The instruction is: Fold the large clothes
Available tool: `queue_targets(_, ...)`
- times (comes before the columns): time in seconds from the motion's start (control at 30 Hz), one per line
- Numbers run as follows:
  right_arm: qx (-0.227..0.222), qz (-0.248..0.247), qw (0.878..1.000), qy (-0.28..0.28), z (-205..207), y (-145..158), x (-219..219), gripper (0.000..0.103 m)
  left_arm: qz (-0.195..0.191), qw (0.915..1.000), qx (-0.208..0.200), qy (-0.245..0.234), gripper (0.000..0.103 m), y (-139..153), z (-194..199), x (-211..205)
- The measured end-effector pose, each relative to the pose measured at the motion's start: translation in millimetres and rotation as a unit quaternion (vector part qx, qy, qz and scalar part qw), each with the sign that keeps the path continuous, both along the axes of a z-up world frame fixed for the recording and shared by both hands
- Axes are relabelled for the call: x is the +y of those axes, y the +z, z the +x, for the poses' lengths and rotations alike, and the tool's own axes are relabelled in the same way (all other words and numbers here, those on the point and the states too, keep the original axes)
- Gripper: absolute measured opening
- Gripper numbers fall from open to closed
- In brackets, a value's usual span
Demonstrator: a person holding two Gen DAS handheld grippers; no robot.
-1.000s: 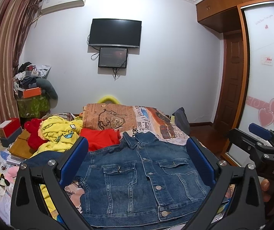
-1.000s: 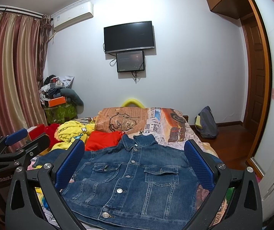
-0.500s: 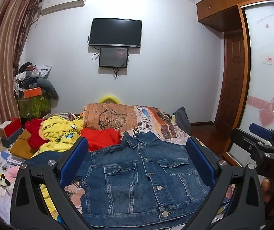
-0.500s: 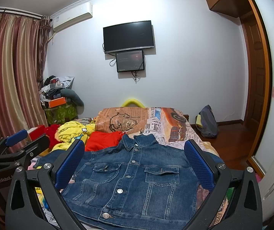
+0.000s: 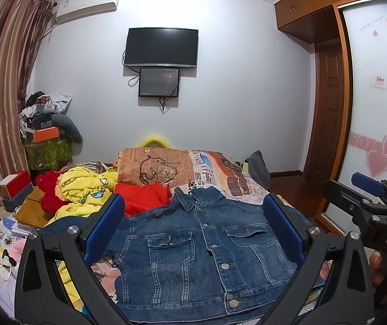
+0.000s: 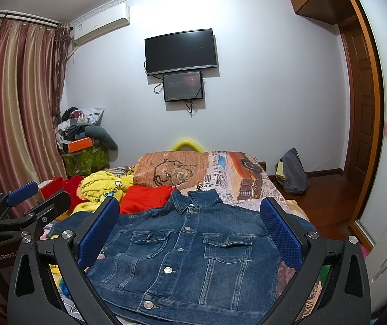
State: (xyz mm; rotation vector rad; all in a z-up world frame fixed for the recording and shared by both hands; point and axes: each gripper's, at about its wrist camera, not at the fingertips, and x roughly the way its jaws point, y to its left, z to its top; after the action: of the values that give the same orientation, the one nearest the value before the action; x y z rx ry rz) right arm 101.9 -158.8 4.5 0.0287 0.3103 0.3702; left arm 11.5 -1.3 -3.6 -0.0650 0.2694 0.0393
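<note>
Denim jacket (image 5: 204, 249) lies flat, buttoned, on the bed (image 5: 220, 170) ahead of both grippers, left gripper (image 5: 193, 227) and right gripper (image 6: 190, 228), jaws spread apart, holding nothing.

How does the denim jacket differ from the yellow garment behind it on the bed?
The denim jacket lies spread flat, front up and buttoned; the yellow garment sits crumpled in a heap. The jacket is plain dark blue, while the yellow garment carries cartoon prints. The jacket lies nearest both grippers; the yellow garment lies farther back, left. Both rest on the bed, ungripped.
</note>
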Motion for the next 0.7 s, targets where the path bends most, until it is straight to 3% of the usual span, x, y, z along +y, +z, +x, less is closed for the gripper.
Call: queue_targets(0.7, 0.031, -0.004, 0.999, 0.005, 19.3, -15.1, 8.4, 0.103, -0.002, 0.9998, 0.021, 0.007, 0.103, -9.3, 23.1, 12.5)
